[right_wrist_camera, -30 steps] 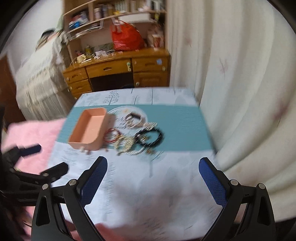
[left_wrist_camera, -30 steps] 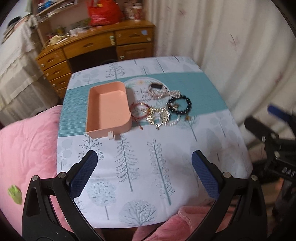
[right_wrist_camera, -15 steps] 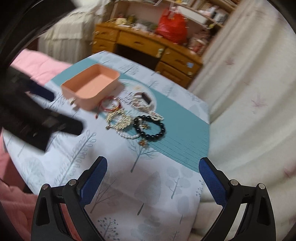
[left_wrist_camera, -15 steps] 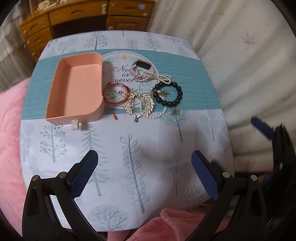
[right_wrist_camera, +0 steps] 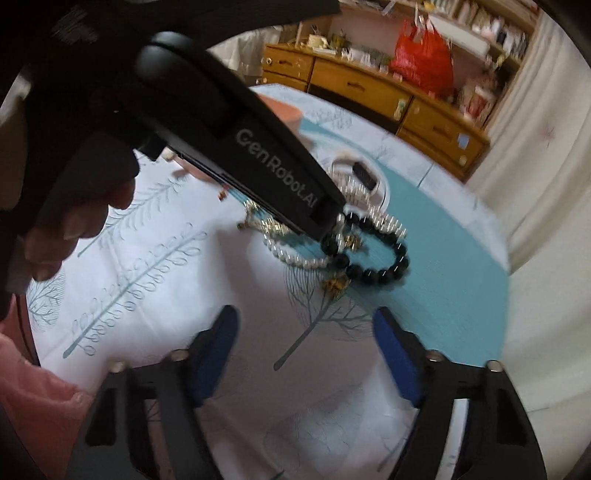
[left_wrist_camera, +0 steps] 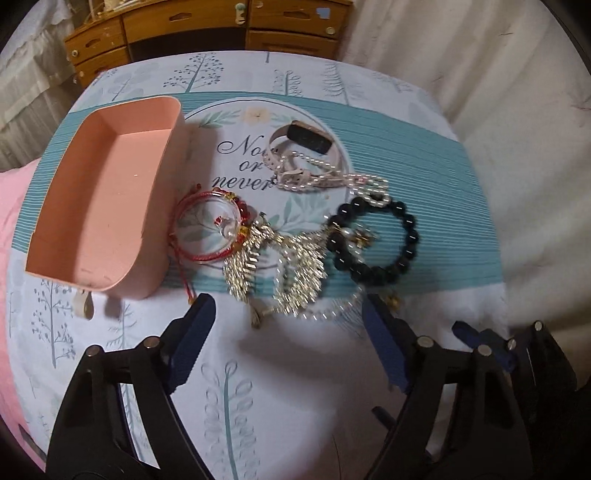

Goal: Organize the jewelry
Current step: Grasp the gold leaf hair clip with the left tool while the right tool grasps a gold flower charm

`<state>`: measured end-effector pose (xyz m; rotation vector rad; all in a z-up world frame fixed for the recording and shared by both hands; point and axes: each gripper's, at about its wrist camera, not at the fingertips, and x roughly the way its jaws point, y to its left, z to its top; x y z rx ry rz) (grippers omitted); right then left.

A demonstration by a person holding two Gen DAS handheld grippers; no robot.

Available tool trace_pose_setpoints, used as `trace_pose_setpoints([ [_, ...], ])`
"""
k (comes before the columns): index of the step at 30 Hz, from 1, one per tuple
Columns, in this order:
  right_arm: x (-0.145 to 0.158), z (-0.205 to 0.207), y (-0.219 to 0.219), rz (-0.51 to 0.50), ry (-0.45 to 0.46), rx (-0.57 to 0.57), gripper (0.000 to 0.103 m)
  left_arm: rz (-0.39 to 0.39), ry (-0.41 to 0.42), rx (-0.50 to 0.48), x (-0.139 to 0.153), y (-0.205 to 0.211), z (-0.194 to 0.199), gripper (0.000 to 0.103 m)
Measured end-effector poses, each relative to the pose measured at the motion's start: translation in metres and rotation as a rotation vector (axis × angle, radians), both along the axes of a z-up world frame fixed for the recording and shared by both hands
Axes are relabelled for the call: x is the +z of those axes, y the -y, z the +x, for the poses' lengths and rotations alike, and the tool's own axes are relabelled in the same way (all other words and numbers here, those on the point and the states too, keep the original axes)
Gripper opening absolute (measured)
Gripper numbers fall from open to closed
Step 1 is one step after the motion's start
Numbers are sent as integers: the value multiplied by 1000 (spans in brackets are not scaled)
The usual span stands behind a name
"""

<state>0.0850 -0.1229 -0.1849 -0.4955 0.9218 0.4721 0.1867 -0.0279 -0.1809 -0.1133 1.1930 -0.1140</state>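
Note:
A heap of jewelry lies on the tree-print cloth: a red string bracelet [left_wrist_camera: 207, 229], a gold leaf necklace [left_wrist_camera: 295, 266], a black bead bracelet [left_wrist_camera: 373, 240], a pearl strand [left_wrist_camera: 332, 177] and a band with a black face [left_wrist_camera: 308, 138]. The empty pink tray [left_wrist_camera: 166, 206] stands left of the heap. My left gripper [left_wrist_camera: 286, 317] hovers at the heap's near edge, jaws closing. The necklace's lower end shows between its tips, but the pads are off it. My right gripper [right_wrist_camera: 306, 332] is closing on nothing, short of the black bead bracelet [right_wrist_camera: 376, 258] and a pearl bracelet [right_wrist_camera: 295, 258].
The left gripper's black body [right_wrist_camera: 258, 158] and the hand [right_wrist_camera: 74, 206] holding it cross the right wrist view and hide part of the heap. A wooden dresser [left_wrist_camera: 207, 26] stands beyond the table. Pink bedding [left_wrist_camera: 11, 192] lies left and a curtain [left_wrist_camera: 517, 92] hangs right.
Both grippers have come down close to the jewelry, which now looms larger. Their jaws stand narrower than before. The left gripper has entered the right wrist view.

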Motion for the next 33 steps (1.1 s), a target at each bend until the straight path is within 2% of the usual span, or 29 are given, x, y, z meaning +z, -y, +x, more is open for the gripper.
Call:
trace_pose_setpoints([
  [4, -21, 21, 11, 69, -24, -42, 71, 90, 4, 4, -13, 9, 11, 75],
  [7, -29, 36, 19, 131, -52, -67, 67, 120, 12, -9, -17, 12, 15, 75],
  [9, -33, 46, 22, 143, -62, -82, 63, 137, -3, -11, -20, 11, 18, 75],
  [10, -35, 51, 22, 144, -66, -86, 56, 141, -7, -6, -23, 11, 20, 75],
  [11, -39, 55, 22, 147, -67, -89, 52, 142, -13, -4, -25, 9, 22, 75],
  [14, -44, 65, 22, 150, -44, -100, 51, 125, -25, 6, -30, 6, 26, 75],
  [18, -32, 74, 14, 158, -42, -134, 50, 120, -21, -10, -36, 6, 29, 75],
  [20, -31, 75, 14, 160, -47, -149, 38, 120, -19, -24, -36, 7, 31, 74],
  [25, -32, 74, 17, 151, -60, -156, 25, 115, -16, -26, -34, 5, 34, 71],
  [29, -31, 74, 23, 186, -94, -174, 23, 115, -25, -37, -34, 5, 31, 71],
  [33, -26, 79, 35, 269, -170, -258, 23, 100, -33, -36, -28, 3, 25, 71],
])
